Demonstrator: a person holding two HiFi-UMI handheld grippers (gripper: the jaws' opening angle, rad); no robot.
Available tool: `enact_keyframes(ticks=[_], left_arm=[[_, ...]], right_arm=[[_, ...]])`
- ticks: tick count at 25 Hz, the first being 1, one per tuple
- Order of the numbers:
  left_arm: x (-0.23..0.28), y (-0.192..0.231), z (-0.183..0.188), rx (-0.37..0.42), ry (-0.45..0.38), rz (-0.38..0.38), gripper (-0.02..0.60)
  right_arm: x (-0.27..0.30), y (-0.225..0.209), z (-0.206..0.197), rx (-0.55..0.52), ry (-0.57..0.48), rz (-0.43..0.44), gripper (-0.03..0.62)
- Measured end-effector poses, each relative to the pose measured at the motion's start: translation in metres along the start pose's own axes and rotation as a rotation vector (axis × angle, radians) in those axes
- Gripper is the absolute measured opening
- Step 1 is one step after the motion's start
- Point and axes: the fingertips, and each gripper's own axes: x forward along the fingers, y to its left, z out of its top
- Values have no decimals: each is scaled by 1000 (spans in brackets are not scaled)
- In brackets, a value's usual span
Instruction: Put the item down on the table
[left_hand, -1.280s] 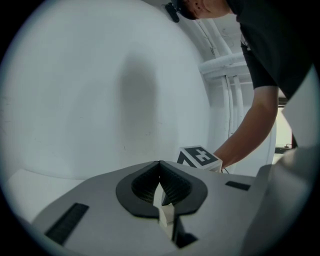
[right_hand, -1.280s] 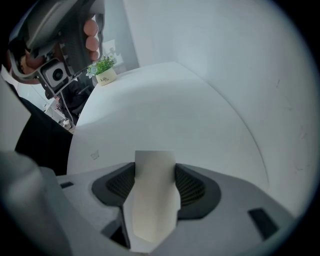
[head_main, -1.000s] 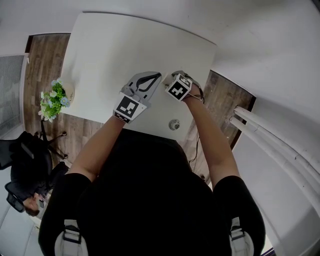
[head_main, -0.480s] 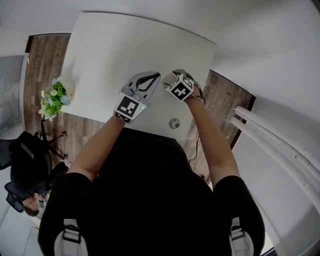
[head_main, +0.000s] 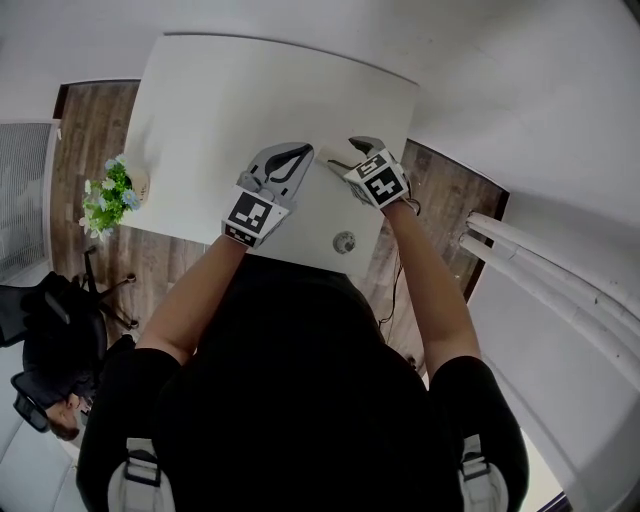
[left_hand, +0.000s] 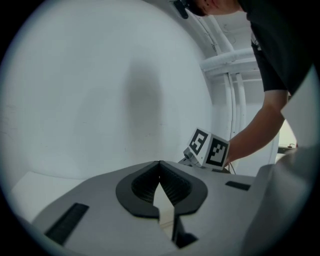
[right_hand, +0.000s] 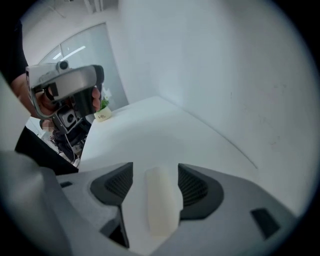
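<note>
Item (right_hand: 162, 200): pale cream, elongated, lying flat on the white counter (head_main: 220, 90), lengthwise between the jaws of the right hand-held gripper (right_hand: 155, 170). In the head view the gripper hides it. Looks set down already, so the task is at the release stage by my read.

Counter: big white top, mostly bare. The action sits near its 5 o'clock corner, close to the person, likely because that is the easiest reach.

Person: stands at the near edge, both bare forearms stretched out over the counter.

Left hand-held gripper (head_main: 298, 152): at about 9 o'clock from the right one, just beside it, and lying low to the counter. Its jaws are together at the tips with nothing between them. It seems parked there, out of the way, with no part in the drop.

Right hand-held gripper: jaws are opening and stand wide. There is a clear gap on the item's left side; its right side runs very near the pad, and I can't tell if it touches. The gripper is held low and nearly level, probably so the item stays put as the jaws let go.

Potted plant (head_main: 107, 200): at the counter's 9 o'clock edge, well apart from both grippers.

Round fitting (head_main: 344, 241): set in the top at 6 o'clock from the grippers.
</note>
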Motion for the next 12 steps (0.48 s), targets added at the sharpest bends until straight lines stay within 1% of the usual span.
enact_keyframes(ticks=[2, 4, 6, 10, 12], left_arm=[[-5, -7, 5, -1, -8, 6, -6], [-10, -13, 10, -8, -10, 13, -6], [-14, -21, 18, -7, -27, 14, -6], [-22, -43, 40, -1, -64, 3, -6], [-26, -56, 50, 5, -75, -4, -6]], right_arm=[[-22, 1, 7, 6, -75, -19, 282], [-45, 3, 14, 36, -156, -37, 282], [-68, 6, 19, 100, -245, -41, 282], [-116, 12, 28, 264, -451, -15, 279], [-141, 15, 30, 294, -535, -20, 276]])
